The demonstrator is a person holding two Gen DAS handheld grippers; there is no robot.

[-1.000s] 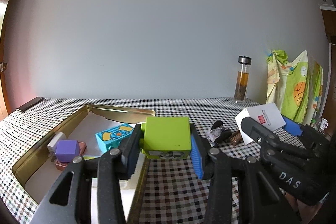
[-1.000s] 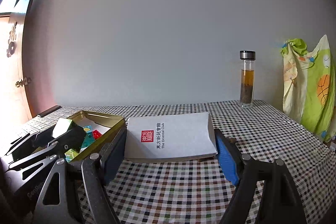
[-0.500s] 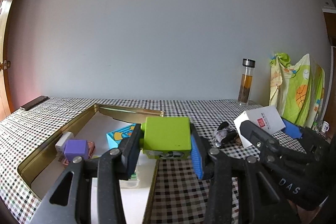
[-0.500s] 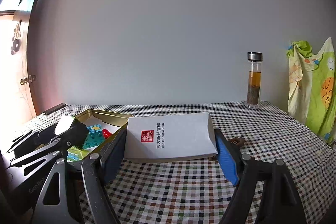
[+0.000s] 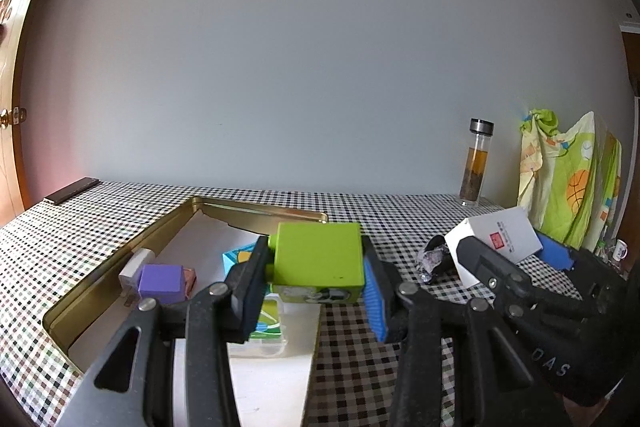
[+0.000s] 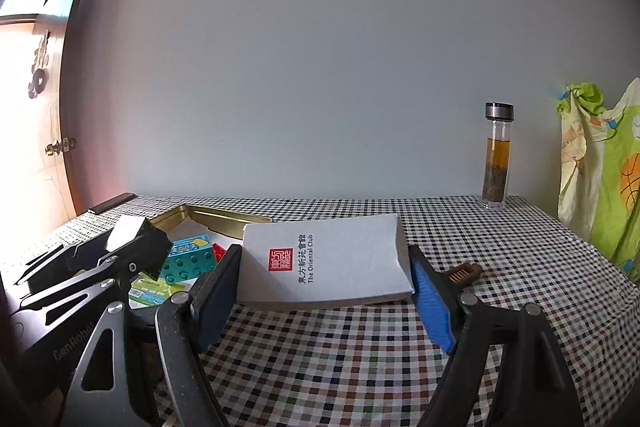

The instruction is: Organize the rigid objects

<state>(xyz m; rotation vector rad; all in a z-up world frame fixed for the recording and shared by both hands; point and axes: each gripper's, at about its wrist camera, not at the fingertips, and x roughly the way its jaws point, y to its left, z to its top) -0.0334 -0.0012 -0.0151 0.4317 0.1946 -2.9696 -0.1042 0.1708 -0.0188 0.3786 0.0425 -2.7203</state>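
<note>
Task looks partway done. The shallow gold metal tray near the counter's left edge already carries several items: a purple cube with a white block and a small reddish-brown block just beside it along the tray's left wall, a teal studded toy brick, a red brick behind it, and a clear flat case with a green printed card.

Left hand-held gripper is clamped on a lime-green plastic block with a printed front, held in the air over the tray's right rim; pads press both sides. Not yet set down.

Right hand-held gripper is spread wide and closed on a flat white cardboard box with a red seal and black lettering, lifted off the counter to the right of the tray.

Still loose on the checked tablecloth: a crumpled dark foil wrapper and a small brown ribbed piece, both right of the tray. So two items are in hand and at least two left, by this reading.

Surroundings: counter butts against a plain pale grey wall. A glass bottle with a metal cap, holding amber liquid and leaves, stands at the far right corner. A dark flat bar lies at the far left corner. A green-yellow printed cloth hangs at right; a wooden door with a brass knob at left.
</note>
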